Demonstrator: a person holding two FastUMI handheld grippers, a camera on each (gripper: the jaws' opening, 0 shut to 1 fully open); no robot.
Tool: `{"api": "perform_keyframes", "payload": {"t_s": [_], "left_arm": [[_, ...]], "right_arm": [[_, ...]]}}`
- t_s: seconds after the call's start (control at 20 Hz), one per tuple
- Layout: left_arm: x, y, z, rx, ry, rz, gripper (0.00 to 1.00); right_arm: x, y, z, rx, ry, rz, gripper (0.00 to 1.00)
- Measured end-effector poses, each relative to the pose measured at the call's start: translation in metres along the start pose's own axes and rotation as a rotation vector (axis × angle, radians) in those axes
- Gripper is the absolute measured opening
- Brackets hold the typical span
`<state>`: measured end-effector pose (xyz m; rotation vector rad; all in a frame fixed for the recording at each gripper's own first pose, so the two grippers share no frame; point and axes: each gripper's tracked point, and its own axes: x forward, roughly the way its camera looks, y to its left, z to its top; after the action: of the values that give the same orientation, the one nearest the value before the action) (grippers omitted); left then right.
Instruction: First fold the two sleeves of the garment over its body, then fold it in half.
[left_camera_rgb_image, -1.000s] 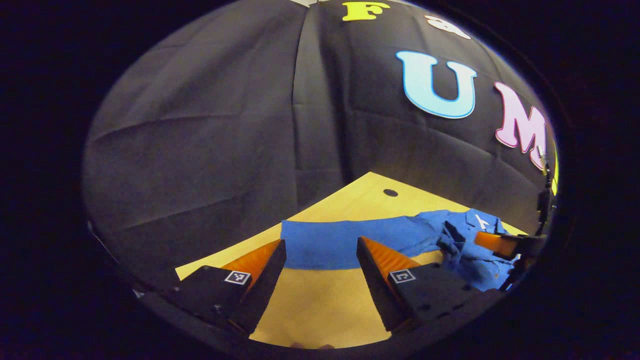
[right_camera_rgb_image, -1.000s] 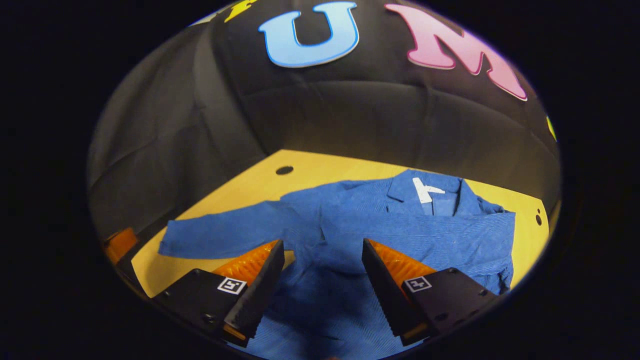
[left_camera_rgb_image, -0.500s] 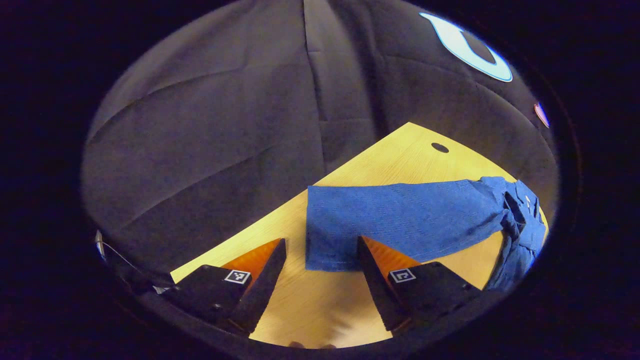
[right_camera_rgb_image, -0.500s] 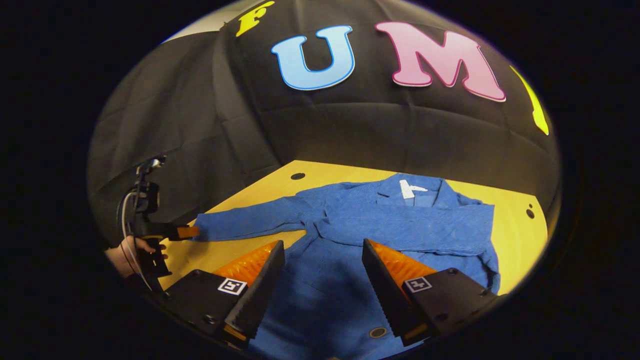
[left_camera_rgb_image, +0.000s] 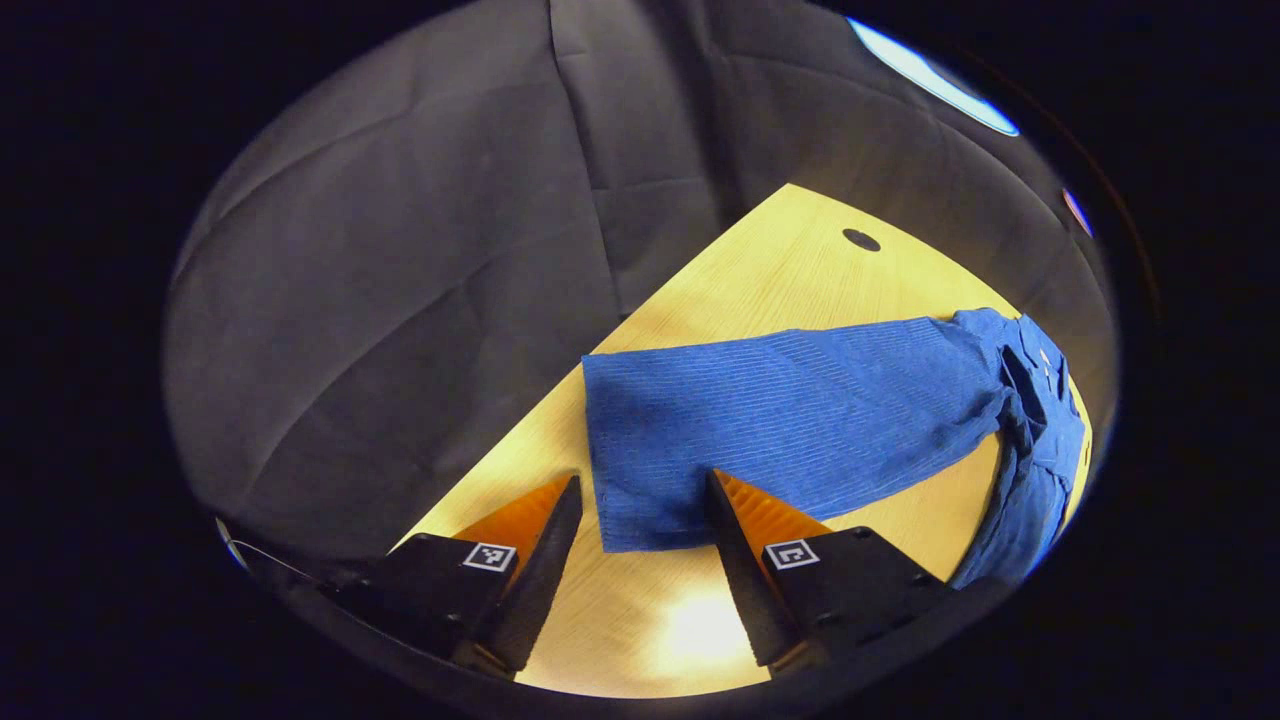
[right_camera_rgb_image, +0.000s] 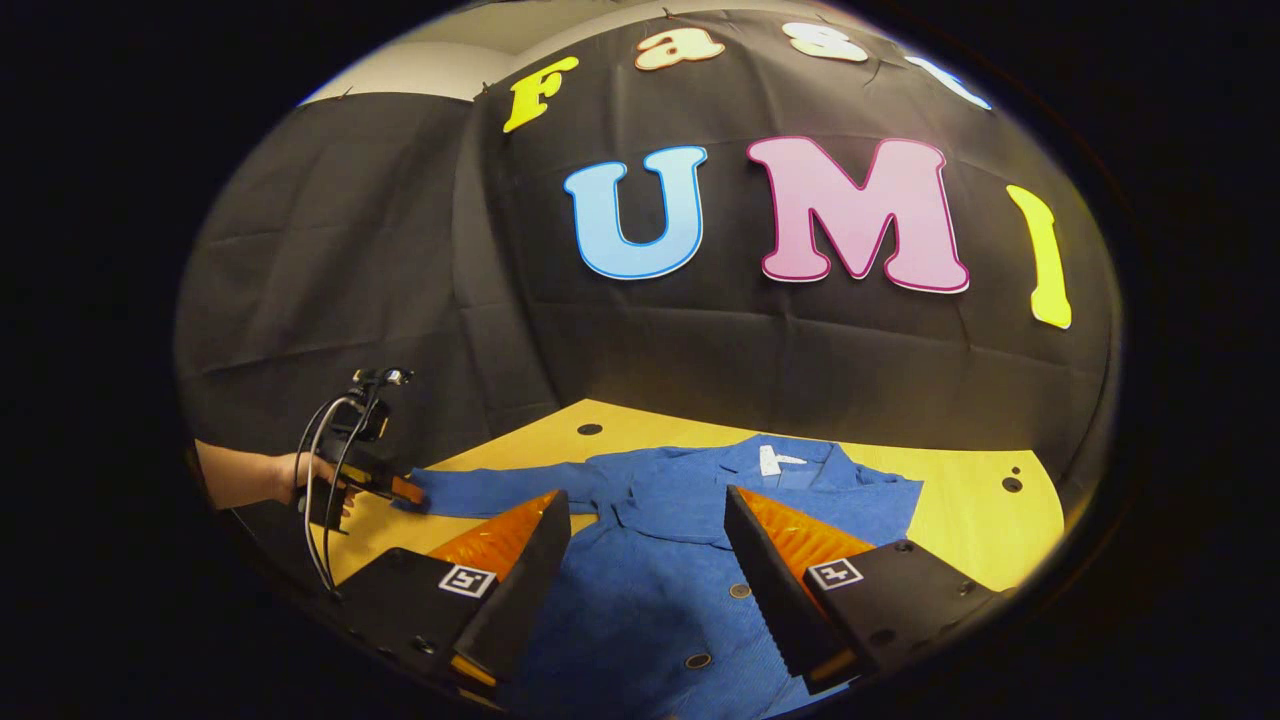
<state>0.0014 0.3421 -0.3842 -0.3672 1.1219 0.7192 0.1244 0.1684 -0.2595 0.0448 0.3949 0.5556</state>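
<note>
Garment (right_camera_rgb_image: 660, 570) sleeve cuff (left_camera_rgb_image: 625, 500) lies between the open left gripper (left_camera_rgb_image: 640, 510) fingers.

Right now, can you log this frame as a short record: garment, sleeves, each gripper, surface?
garment: blue jacket, lying front up, collar toward the wall
left sleeve: stretched out flat on the table, not yet folded
left gripper: jaws open, either side of the cuff's corner
right gripper: jaws open above the jacket body, holding nothing
surface: wooden table
fold in half: not done
</note>
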Motion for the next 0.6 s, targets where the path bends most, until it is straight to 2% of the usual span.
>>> {"api": "perform_keyframes", "payload": {"t_s": [0.05, 0.15, 0.25, 0.35, 0.4, 0.5, 0.6], "left_arm": [[0.000, -0.004, 0.001, 0.005, 0.008, -0.003, 0.72], [0.001, -0.016, 0.002, 0.027, 0.005, -0.021, 0.45], [0.000, -0.022, 0.003, 0.039, 0.004, -0.030, 0.19], [0.002, -0.024, 0.007, 0.012, -0.015, -0.035, 0.19], [-0.002, -0.027, 0.006, 0.010, -0.016, -0.029, 0.01], [-0.002, -0.032, 0.005, -0.015, -0.041, -0.050, 0.01], [-0.003, -0.040, 0.009, -0.057, -0.054, -0.074, 0.00]], "right_arm": [[0.001, -0.003, -0.008, 0.020, 0.039, -0.001, 0.97], [0.001, 0.000, -0.009, 0.083, 0.053, 0.022, 0.97], [0.003, -0.020, 0.001, 0.076, 0.022, -0.013, 0.98], [0.001, -0.038, 0.000, 0.021, 0.020, -0.050, 0.97], [0.001, -0.050, -0.001, -0.017, 0.024, -0.078, 0.97], [-0.007, -0.078, -0.001, -0.054, 0.029, -0.151, 0.98], [-0.011, -0.099, -0.004, -0.020, 0.035, -0.193, 0.98]]}}
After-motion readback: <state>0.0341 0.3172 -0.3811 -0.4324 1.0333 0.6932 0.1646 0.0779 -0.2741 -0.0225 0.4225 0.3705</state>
